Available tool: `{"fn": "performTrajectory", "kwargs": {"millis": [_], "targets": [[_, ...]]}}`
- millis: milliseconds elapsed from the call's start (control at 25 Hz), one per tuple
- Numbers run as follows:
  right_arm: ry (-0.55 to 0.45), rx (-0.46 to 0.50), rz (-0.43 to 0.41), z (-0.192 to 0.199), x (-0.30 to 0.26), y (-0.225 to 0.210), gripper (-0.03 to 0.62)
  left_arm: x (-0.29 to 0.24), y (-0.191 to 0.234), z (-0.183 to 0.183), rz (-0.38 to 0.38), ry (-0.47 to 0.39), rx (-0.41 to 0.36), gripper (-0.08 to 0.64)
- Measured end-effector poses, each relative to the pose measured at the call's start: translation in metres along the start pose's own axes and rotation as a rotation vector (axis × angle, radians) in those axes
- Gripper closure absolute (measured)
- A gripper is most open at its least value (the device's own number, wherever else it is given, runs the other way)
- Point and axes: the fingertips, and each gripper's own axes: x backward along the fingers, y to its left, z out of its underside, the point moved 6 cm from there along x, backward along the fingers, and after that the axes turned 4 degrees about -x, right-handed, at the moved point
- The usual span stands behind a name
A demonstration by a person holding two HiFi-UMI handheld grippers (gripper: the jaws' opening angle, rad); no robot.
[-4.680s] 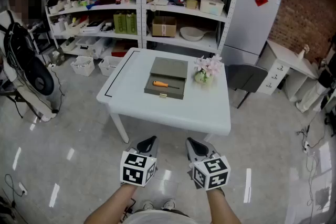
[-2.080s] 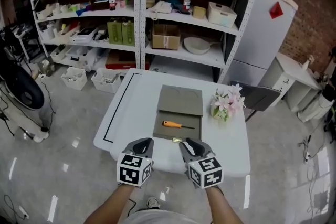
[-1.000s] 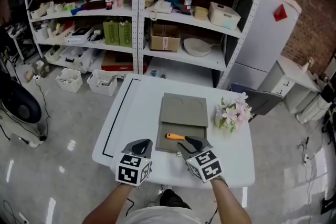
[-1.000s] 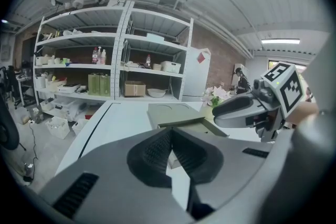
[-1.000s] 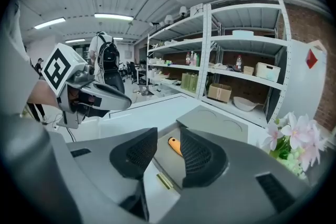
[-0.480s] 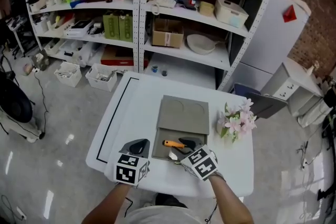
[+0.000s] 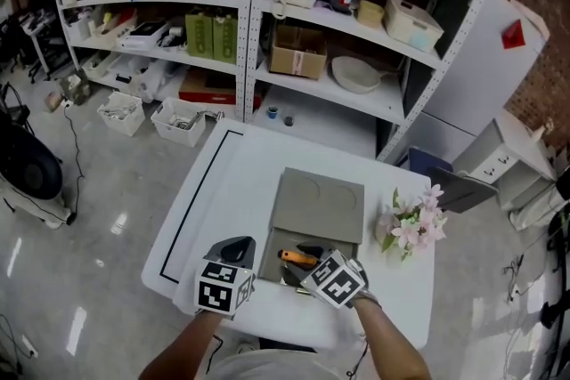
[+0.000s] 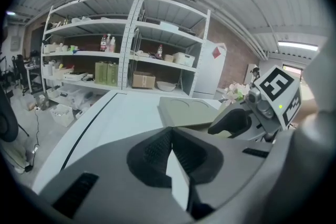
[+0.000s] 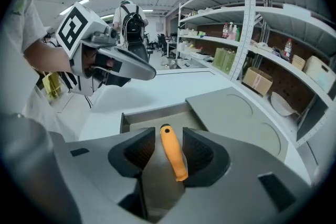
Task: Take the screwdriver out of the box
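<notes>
The grey box (image 7: 313,211) lies open on the white table (image 7: 232,182), its lid flat behind the tray. An orange-handled screwdriver (image 7: 295,258) lies in the tray. My right gripper (image 7: 306,253) points steeply down into the tray; its jaws are opening, and the orange handle (image 9: 172,157) stands between them without being pressed. My left gripper (image 7: 237,243) hovers over the table just left of the box, its fingertips together (image 8: 170,136) with nothing held. The box lid (image 8: 189,112) and the right gripper (image 8: 236,120) show to its right.
Pink flowers (image 7: 411,225) stand on the table right of the box. A black line (image 7: 190,209) runs along the table's left side. Metal shelving (image 7: 267,4) with boxes and bottles stands behind, a white cabinet (image 7: 485,93) at the right, bins (image 7: 178,120) on the floor.
Both grippers have come forward and down to the table. The right one has sunk into the box tray over the screwdriver's handle, and its jaws stand wider.
</notes>
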Motion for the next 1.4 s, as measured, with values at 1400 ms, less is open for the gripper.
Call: {"fn": "performTrajectory", "kwargs": {"millis": [1400], "targets": [[0.063,0.010,-0.032,0.013,-0.023,-0.012,0.472,-0.013,0.006,-0.004,-0.010,0.026,0.000,0.555]]}}
